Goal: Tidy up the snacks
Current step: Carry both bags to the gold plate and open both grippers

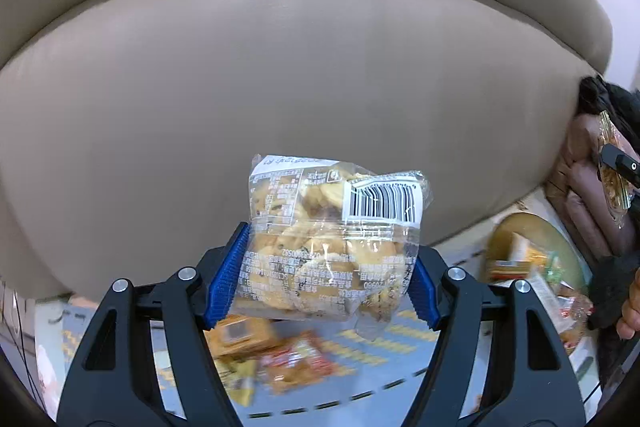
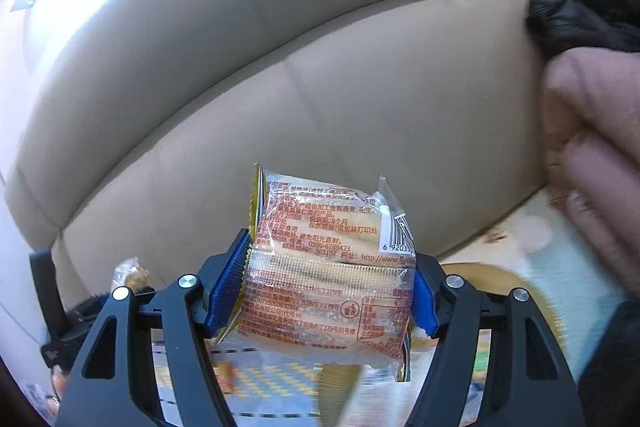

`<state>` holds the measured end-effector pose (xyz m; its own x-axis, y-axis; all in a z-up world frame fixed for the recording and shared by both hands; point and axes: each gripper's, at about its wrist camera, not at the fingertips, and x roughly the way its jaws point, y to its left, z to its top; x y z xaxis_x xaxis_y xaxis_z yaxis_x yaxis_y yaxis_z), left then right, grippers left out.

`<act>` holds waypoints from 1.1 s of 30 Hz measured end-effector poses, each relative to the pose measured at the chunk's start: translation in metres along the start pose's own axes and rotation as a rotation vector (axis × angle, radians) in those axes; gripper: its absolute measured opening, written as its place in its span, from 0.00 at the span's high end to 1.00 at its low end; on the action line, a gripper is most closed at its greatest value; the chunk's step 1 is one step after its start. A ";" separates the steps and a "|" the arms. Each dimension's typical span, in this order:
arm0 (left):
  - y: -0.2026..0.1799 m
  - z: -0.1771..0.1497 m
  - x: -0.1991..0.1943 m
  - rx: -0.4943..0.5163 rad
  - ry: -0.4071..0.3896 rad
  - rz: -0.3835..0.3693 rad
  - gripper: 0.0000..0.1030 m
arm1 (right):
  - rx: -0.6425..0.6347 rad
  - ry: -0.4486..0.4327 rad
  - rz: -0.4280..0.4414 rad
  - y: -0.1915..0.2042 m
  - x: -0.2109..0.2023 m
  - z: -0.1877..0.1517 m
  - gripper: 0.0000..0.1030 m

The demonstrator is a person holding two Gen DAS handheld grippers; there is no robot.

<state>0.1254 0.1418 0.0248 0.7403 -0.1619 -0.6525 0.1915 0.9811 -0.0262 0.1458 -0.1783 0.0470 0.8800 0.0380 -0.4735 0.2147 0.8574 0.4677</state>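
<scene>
Left gripper [image 1: 322, 273], black-framed with ribbed blue fingers [image 1: 226, 281], clamped on a clear plastic packet of small golden biscuits [image 1: 332, 239] — white barcode label up, held aloft before the beige leather sofa cushion [image 1: 280, 87]. Below, blurred: orange and red snack packets [image 1: 276, 355] lying on a pale patterned table [image 1: 360, 379], and a round golden plate [image 1: 556, 243] heaped with more packets at the right.

Right gripper [image 2: 324, 287], same build, fingers [image 2: 226, 287] closed on a clear wrapped cake packet printed in red text [image 2: 324, 283] — lifted in front of the sofa. Beside it to the right, a blurred hand [image 2: 592, 163] with a black sleeve [image 2: 584, 15] above.
</scene>
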 end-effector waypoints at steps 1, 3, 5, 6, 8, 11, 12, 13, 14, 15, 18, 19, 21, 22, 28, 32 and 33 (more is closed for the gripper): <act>-0.014 0.005 0.001 0.031 0.002 -0.013 0.31 | 0.007 0.000 -0.014 -0.009 -0.006 0.003 0.34; -0.038 0.015 -0.002 0.084 0.001 -0.044 0.31 | 0.033 0.006 -0.030 -0.024 -0.012 0.006 0.33; -0.065 0.018 -0.003 0.144 0.020 -0.090 0.31 | 0.071 0.020 -0.039 -0.043 -0.016 0.005 0.33; -0.078 0.019 -0.002 0.169 0.032 -0.113 0.31 | 0.072 0.028 -0.047 -0.047 -0.016 0.005 0.33; -0.106 0.016 -0.002 0.236 0.047 -0.160 0.31 | 0.052 0.064 -0.102 -0.059 -0.014 0.003 0.33; -0.149 0.007 -0.003 0.331 0.065 -0.226 0.31 | 0.029 0.120 -0.205 -0.074 -0.007 -0.006 0.33; -0.161 0.005 -0.002 0.350 0.079 -0.254 0.31 | 0.029 0.137 -0.228 -0.078 -0.004 -0.010 0.33; -0.175 0.002 0.002 0.356 0.091 -0.269 0.31 | 0.037 0.159 -0.243 -0.084 0.000 -0.014 0.33; -0.187 -0.002 0.007 0.357 0.107 -0.288 0.31 | 0.049 0.178 -0.251 -0.089 0.003 -0.016 0.33; -0.192 -0.005 0.009 0.355 0.123 -0.307 0.31 | 0.057 0.192 -0.260 -0.092 0.006 -0.019 0.33; -0.211 -0.023 0.026 0.374 0.158 -0.331 0.28 | 0.071 0.280 -0.310 -0.102 0.023 -0.029 0.30; -0.216 -0.025 0.033 0.388 0.197 -0.356 0.17 | 0.071 0.335 -0.320 -0.105 0.031 -0.034 0.16; -0.228 -0.031 0.049 0.428 0.283 -0.372 0.03 | 0.087 0.424 -0.332 -0.110 0.046 -0.044 0.05; -0.229 -0.031 0.054 0.447 0.300 -0.328 0.03 | 0.105 0.453 -0.353 -0.115 0.052 -0.050 0.05; -0.203 -0.036 0.064 0.412 0.340 -0.293 0.03 | 0.156 0.408 -0.342 -0.116 0.047 -0.048 0.05; -0.181 -0.033 0.067 0.351 0.361 -0.261 0.03 | 0.129 0.369 -0.346 -0.108 0.042 -0.038 0.05; -0.178 -0.035 0.069 0.333 0.371 -0.256 0.03 | 0.122 0.360 -0.344 -0.105 0.041 -0.036 0.05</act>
<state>0.1199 -0.0406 -0.0421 0.3789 -0.2836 -0.8809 0.5733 0.8192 -0.0172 0.1442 -0.2488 -0.0482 0.5524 -0.0431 -0.8325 0.5331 0.7860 0.3130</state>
